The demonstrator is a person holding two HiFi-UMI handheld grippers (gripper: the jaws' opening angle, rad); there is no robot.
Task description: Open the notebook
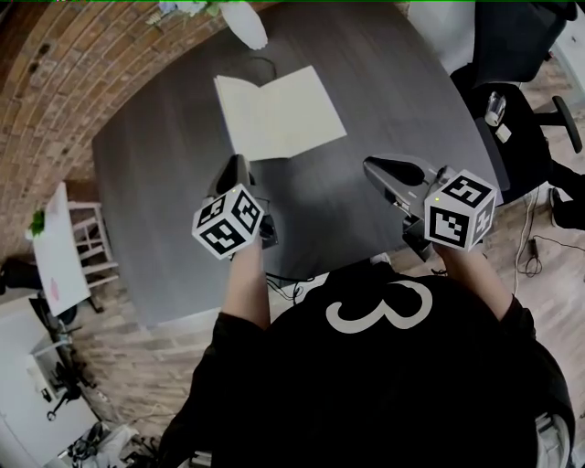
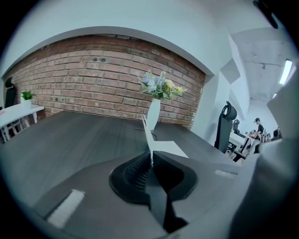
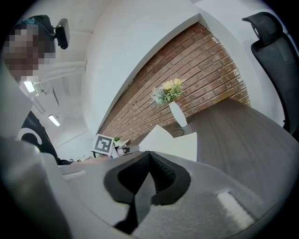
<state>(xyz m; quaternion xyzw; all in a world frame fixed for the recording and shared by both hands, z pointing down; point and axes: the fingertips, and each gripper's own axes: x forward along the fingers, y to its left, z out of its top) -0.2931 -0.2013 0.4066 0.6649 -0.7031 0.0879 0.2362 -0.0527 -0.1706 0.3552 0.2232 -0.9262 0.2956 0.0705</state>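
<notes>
The cream notebook [image 1: 297, 114] lies spread on the dark table [image 1: 155, 192], its right page flat. Its left leaf [image 1: 239, 114] looks narrower, as if raised. In the left gripper view that leaf [image 2: 147, 133] stands edge-on and runs down into the slit of my left gripper [image 2: 151, 161], whose jaws are closed on its near corner. Seen from the head view, the left gripper [image 1: 236, 164] sits at the notebook's near left corner. My right gripper [image 1: 370, 166] hangs to the right and nearer me, off the notebook [image 3: 180, 144]. Its jaws [image 3: 150, 161] are shut with nothing between them.
A white vase of flowers [image 1: 245, 23] stands just behind the notebook, with a thin cable [image 1: 260, 64] looping beside it. A black office chair [image 1: 512, 110] is at the table's right. A small white side table [image 1: 55, 247] stands left, beside the brick wall.
</notes>
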